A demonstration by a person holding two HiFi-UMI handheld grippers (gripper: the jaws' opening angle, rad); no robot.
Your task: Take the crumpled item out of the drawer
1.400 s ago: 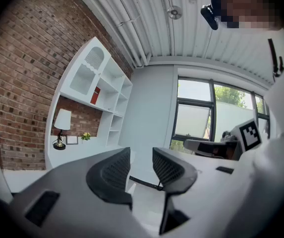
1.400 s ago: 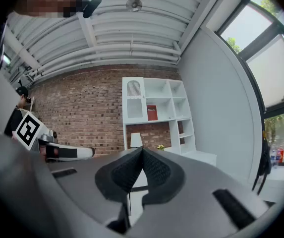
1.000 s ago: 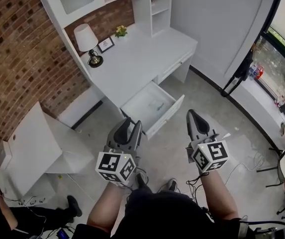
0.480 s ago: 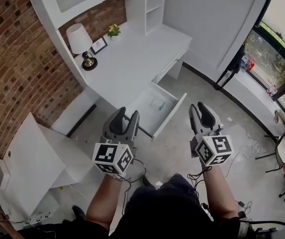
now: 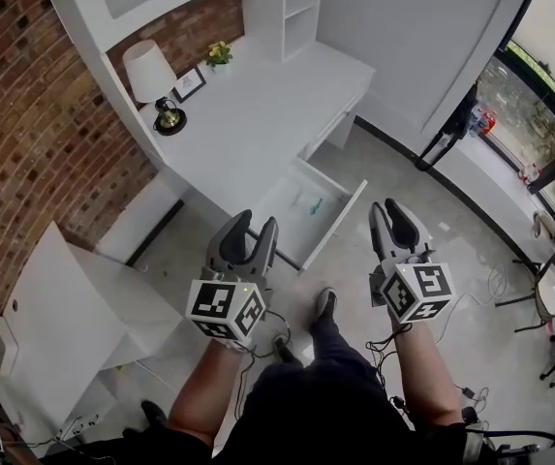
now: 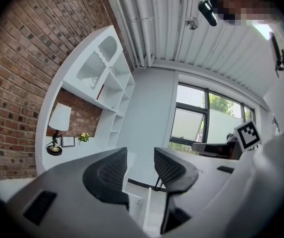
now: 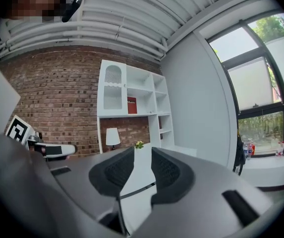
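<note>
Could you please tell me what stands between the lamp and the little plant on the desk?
A small framed picture stands between the lamp and the plant, clearest in the head view.

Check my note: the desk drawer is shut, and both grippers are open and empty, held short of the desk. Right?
Not quite: the drawer is pulled out, as the head view shows, with a small item lying inside. The left gripper and right gripper are open and empty, short of the desk.

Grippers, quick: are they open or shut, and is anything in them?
Left gripper: open, holding nothing.
Right gripper: open, holding nothing.
</note>
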